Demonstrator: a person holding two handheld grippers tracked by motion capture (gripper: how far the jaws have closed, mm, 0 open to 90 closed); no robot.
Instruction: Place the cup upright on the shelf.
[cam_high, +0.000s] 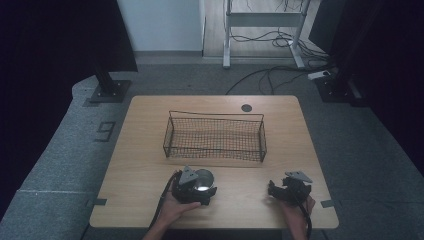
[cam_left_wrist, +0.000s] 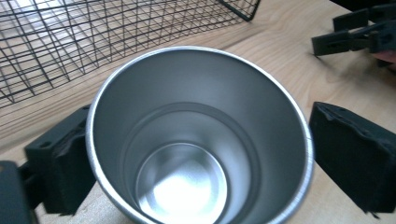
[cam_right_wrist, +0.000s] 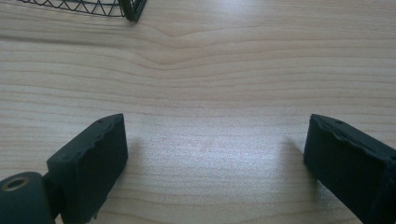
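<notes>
From the high view, the left gripper (cam_high: 200, 192) sits at the near edge of the wooden tabletop (cam_high: 145, 165), just in front of a black wire basket (cam_high: 215, 136), with a steel cup (cam_high: 204, 179) showing as a pale disc under its front. The right gripper (cam_high: 274, 191) rests well apart to the right, on bare wood. A round dark grommet (cam_high: 246, 107) sits in the far edge of the tabletop, and a floor marking (cam_high: 105, 131) beside the table reads like a "9".

The left gripper view gives what the high view cannot: it looks straight into the open mouth of the steel cup (cam_left_wrist: 201, 140), empty and upright, between the two black jaws. The left pad meets the cup's wall, while a thin gap shows between the rim and the right pad, so the jaws stand wide around the cup without clamping it. The wire basket (cam_left_wrist: 93, 42) lies just beyond, and the right gripper (cam_left_wrist: 355, 35) shows in the far corner.

The right gripper view shows its jaws spread wide over bare wood grain, holding nothing, with a basket corner (cam_right_wrist: 133, 9) at the top edge. No brand or label can be read on the cup.
</notes>
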